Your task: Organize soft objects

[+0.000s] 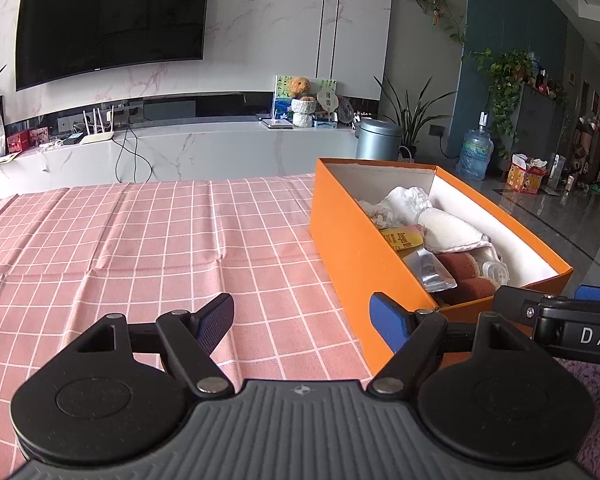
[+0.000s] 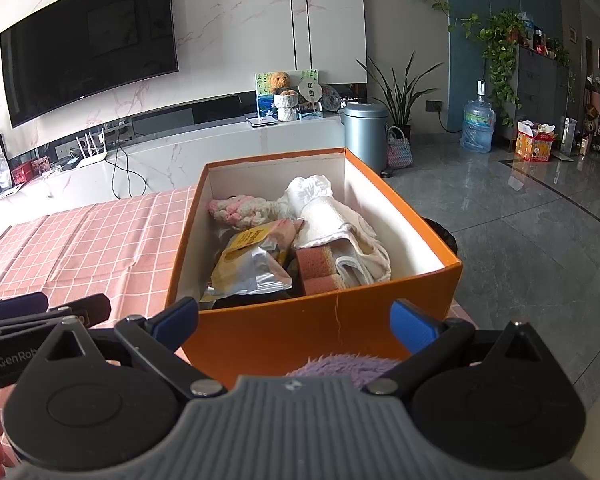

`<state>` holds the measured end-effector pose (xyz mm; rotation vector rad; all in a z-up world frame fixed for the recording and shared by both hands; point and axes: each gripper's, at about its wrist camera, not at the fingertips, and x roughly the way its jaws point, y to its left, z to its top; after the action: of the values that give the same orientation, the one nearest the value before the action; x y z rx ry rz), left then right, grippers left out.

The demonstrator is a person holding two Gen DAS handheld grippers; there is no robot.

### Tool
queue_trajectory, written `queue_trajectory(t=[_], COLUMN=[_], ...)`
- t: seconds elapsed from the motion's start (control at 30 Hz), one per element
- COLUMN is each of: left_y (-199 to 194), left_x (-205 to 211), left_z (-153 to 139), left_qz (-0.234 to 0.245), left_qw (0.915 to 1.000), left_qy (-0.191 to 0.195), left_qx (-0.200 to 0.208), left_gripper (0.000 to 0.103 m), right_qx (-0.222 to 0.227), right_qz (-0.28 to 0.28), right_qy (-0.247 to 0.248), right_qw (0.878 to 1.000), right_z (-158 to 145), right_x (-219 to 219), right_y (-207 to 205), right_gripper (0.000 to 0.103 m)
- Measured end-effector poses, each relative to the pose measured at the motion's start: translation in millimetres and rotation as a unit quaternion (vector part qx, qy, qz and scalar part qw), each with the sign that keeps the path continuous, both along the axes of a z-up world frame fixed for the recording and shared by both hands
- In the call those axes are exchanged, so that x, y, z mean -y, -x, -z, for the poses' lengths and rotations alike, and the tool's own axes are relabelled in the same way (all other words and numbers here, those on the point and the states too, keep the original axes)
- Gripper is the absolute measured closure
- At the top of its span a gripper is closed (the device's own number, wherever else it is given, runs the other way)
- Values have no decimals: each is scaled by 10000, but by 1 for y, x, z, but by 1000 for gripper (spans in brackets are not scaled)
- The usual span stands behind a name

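An open orange box (image 1: 348, 240) (image 2: 400, 284) stands on the pink checked tablecloth (image 1: 140, 240) (image 2: 80, 248) at the table's right end. Inside lie a white towel (image 2: 332, 220), a pink-and-white knitted piece (image 2: 236, 208), a yellow and silver pouch (image 2: 248, 264) and brown sponges (image 1: 468, 276) (image 2: 316, 268). My left gripper (image 1: 302, 320) is open and empty over the cloth, just left of the box. My right gripper (image 2: 296, 318) is open in front of the box's near wall. A purple fluffy item (image 2: 340, 364) lies below it, not between its fingers.
The table's edge drops to a grey tiled floor (image 2: 540, 240) right of the box. Behind the table runs a marble console (image 1: 200, 152) with a router and cables under a wall TV (image 1: 108, 24). A grey bin (image 2: 366, 132) and a water jug (image 2: 478, 124) stand farther back.
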<state>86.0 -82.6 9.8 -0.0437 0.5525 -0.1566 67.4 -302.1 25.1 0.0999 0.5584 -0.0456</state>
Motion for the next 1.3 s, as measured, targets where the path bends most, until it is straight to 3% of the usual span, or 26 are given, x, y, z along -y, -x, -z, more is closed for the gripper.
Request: queue_trajectory(t=[1.3], left_y=[1], left_x=[0], left_z=[-1], left_qz=[-34], left_qw=[10000], left_qy=[-58], left_qx=[21], left_gripper=[12], right_qx=[-1], right_qz=[-1], right_qy=[-5], right_qw=[10000], right_z=[1], right_x=[0], right_y=[0], right_gripper=[3])
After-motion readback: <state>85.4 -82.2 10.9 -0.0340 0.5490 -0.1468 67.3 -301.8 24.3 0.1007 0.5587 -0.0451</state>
